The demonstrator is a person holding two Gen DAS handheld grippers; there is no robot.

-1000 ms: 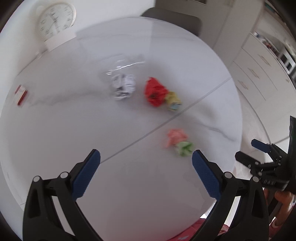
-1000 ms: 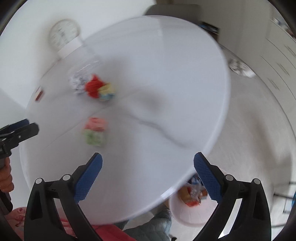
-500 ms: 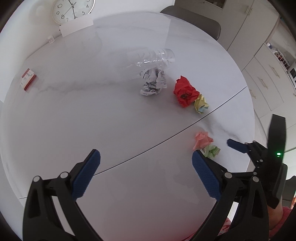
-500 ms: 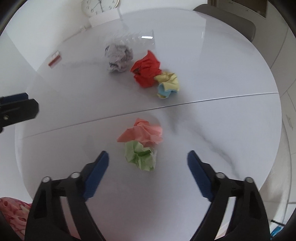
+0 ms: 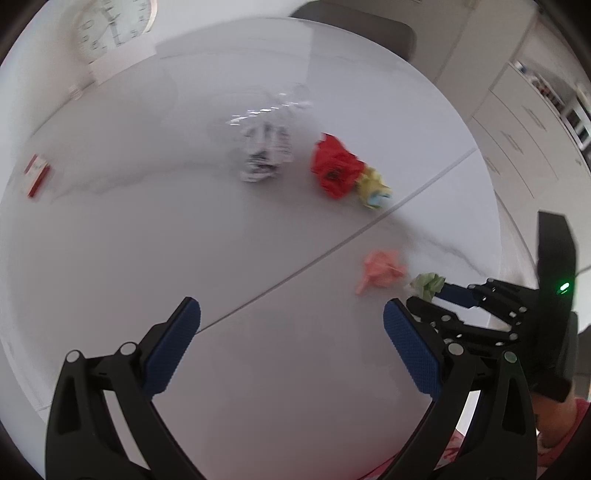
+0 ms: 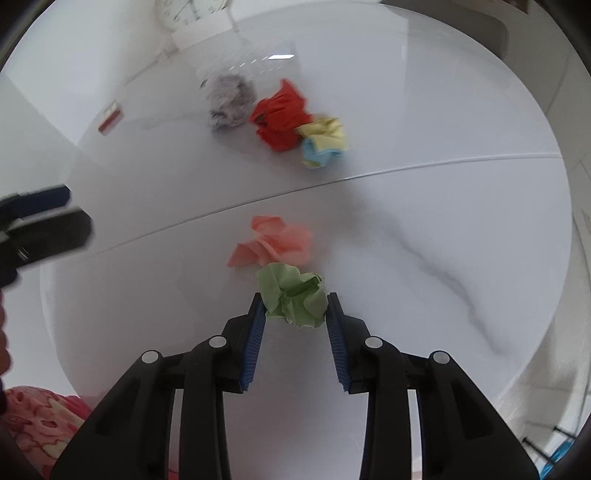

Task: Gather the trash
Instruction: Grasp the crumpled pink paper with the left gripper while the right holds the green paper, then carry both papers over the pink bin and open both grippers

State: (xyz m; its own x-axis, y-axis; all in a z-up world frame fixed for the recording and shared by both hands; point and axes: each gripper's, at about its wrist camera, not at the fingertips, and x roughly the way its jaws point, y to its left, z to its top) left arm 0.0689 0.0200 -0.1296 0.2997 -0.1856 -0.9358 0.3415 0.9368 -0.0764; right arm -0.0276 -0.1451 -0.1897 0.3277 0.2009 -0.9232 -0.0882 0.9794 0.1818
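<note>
1. Nearest the right wrist camera, the right tool (image 6: 295, 306) points steeply down at the counter (image 6: 424, 221) with its jaws closing on the green paper ball (image 6: 293, 299); both blue pads touch the ball's sides, so it is gripped.
2. Just beyond, touching the green ball, lies a pink paper ball (image 6: 273, 242), directly in the line past the tool's tips.
3. On the left, the left tool (image 5: 291, 321) hangs over bare counter with its jaws wide and nothing between them.
4. Past a thin seam (image 6: 406, 168) that crosses the counter sit 3 more pieces: a yellow-and-blue paper wad (image 6: 323, 142) touching a red paper ball (image 6: 282, 116), and a grey-and-white printed paper ball (image 6: 231, 99) just beside the red one.
5. Behind the printed ball lies a clear plastic bottle (image 5: 273, 107), blurred.
6. Far left, well apart from the rest, a small red-and-white box (image 5: 37, 175) lies flat.
7. Surface and room: the counter is round, glossy white with faint grey veins. A white clock (image 5: 110, 27) stands at its far edge, a dark chair back (image 5: 354, 31) beyond, white drawers (image 5: 517, 129) to the right.
</note>
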